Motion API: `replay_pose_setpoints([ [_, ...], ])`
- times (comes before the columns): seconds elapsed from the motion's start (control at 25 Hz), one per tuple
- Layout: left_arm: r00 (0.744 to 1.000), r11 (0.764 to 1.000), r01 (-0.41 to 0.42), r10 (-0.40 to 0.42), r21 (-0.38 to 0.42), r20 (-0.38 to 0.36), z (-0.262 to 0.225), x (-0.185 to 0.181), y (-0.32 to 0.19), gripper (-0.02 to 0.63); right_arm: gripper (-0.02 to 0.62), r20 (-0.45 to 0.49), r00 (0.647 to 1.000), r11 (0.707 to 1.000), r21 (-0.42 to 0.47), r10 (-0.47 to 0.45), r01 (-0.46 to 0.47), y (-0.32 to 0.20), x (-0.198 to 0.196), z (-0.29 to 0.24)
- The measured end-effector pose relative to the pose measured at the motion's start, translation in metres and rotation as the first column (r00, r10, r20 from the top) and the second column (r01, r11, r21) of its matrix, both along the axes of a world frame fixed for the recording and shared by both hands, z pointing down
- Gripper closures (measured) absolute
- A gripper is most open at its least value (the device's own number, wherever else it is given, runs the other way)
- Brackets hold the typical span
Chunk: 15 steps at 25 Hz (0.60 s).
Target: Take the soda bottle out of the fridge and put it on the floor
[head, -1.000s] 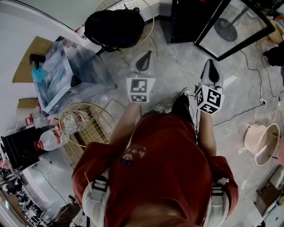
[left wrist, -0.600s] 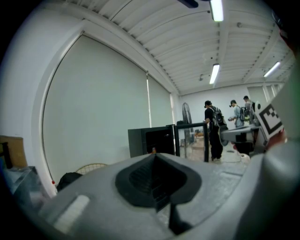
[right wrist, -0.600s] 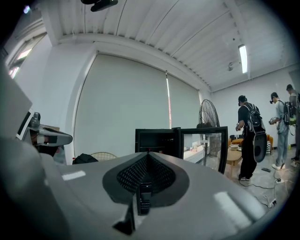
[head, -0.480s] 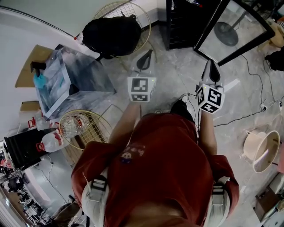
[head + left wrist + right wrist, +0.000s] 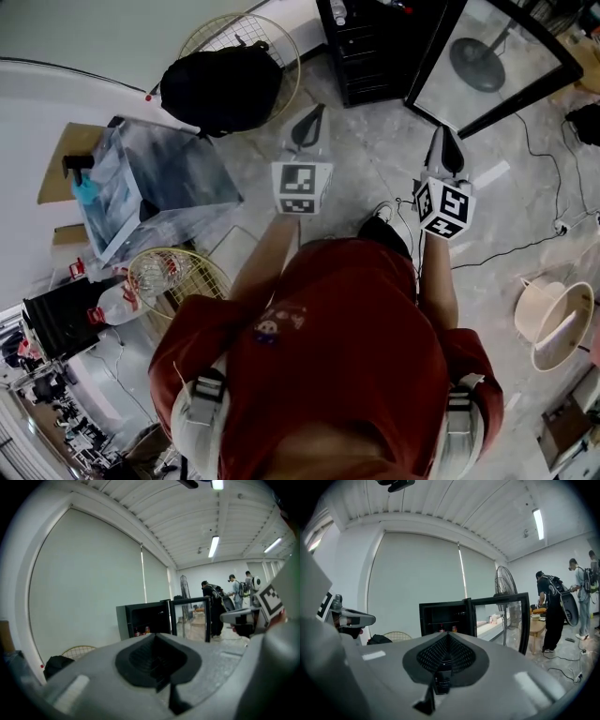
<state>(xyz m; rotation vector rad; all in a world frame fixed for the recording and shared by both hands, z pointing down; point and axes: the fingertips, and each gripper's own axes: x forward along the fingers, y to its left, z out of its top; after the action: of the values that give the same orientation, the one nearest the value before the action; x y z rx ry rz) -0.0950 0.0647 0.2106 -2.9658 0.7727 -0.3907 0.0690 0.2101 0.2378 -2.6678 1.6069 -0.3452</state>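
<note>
A black fridge point(image 5: 370, 47) stands ahead with its glass door point(image 5: 487, 56) swung open to the right. In the gripper views, small red-labelled items point(image 5: 447, 629) sit on a fridge point(image 5: 145, 620) shelf, too small to tell which is the soda bottle. My left gripper point(image 5: 307, 127) is held out in front of me, shut and empty, well short of the fridge. My right gripper point(image 5: 444, 150) is level beside it, also shut with nothing in it. The left gripper point(image 5: 155, 637) and the right gripper point(image 5: 447, 638) both point toward the open fridge.
A black backpack point(image 5: 220, 84) lies on a wire basket left of the fridge. A clear plastic box point(image 5: 141, 183), a wire basket point(image 5: 178, 277) and water bottles point(image 5: 117, 305) are at my left. Cables point(image 5: 539, 141) and a beige basin point(image 5: 553, 319) lie at right. People point(image 5: 553, 611) stand beyond.
I have walked toward the fridge: it and its open door have come further into the head view, while the box and baskets slid back. Both grippers stay shut, held out as before.
</note>
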Motion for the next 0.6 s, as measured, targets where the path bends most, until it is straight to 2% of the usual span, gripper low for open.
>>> replay_pose_setpoints([
  [0.2, 0.999, 1.0, 0.019, -0.018, -0.015, 0.029, 0.007, 0.058, -0.009, 0.606, 0.595, 0.012, 1.0, 1.0, -0.014, -0.013, 0.013, -0.009, 0.056, 0.01],
  [0.36, 0.999, 0.998, 0.049, -0.048, -0.026, 0.019, 0.006, 0.103, -0.015, 0.606, 0.595, 0.025, 0.999, 0.999, -0.016, -0.041, 0.041, -0.019, 0.1, 0.016],
  [0.6, 0.996, 0.997, 0.079, -0.078, -0.019, 0.033, 0.016, 0.136, -0.017, 0.606, 0.595, 0.023, 0.994, 0.994, -0.017, -0.109, 0.11, -0.035, 0.128, 0.025],
])
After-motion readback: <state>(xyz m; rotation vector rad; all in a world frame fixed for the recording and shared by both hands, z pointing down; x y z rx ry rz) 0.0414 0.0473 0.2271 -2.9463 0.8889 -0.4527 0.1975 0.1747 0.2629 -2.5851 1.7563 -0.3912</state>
